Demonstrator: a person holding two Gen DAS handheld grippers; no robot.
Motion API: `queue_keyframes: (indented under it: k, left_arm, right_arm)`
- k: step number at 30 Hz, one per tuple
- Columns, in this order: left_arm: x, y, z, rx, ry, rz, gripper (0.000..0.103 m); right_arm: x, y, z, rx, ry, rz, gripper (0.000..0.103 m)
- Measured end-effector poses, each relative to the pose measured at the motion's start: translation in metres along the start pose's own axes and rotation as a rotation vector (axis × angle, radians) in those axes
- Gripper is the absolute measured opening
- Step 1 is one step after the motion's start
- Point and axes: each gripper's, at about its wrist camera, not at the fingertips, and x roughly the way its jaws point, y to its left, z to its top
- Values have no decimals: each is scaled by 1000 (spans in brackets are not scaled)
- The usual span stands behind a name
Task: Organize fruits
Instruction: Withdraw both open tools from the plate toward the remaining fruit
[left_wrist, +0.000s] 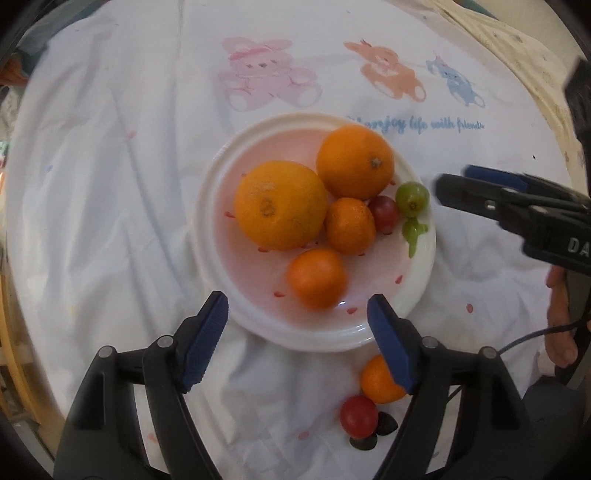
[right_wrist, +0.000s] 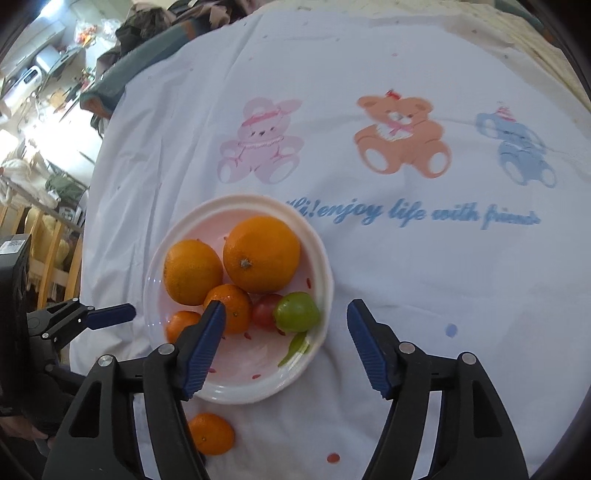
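Jaws of my left gripper (left_wrist: 297, 319) and right gripper (right_wrist: 286, 325) stand apart, empty, above the plate (left_wrist: 221, 184); its green fruit (left_wrist: 412, 198) points stem-end toward me.

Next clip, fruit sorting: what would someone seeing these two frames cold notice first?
The white plate at the centre of the teddy-bear cloth, piled with two big oranges, smaller mandarins, a red grape and a green grape by its right rim. Next, the left gripper and right gripper, both open and empty over the plate's near edge. A stray mandarin and a red fruit lie on the cloth just off the plate.
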Motion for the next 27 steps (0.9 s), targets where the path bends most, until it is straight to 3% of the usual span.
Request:
queue_keyframes:
  k: [8,16,24,27]
  left_arm:
    - [-38,-4,-11,6,-61,19,75]
    - [-77,-6,-42,41,-165,54,75]
    - [-91,1,-75,13,-203,58,75]
    - [-87,2,-82,4,-187,31,75]
  right_arm:
    - [-54,11,-18,64,-95,15,71]
    - [-98,31,-56,103,-172,55,71]
    - [-117,29,-100,193,-194,77,71]
    - [-116,30,-111,212,-189,46,71]
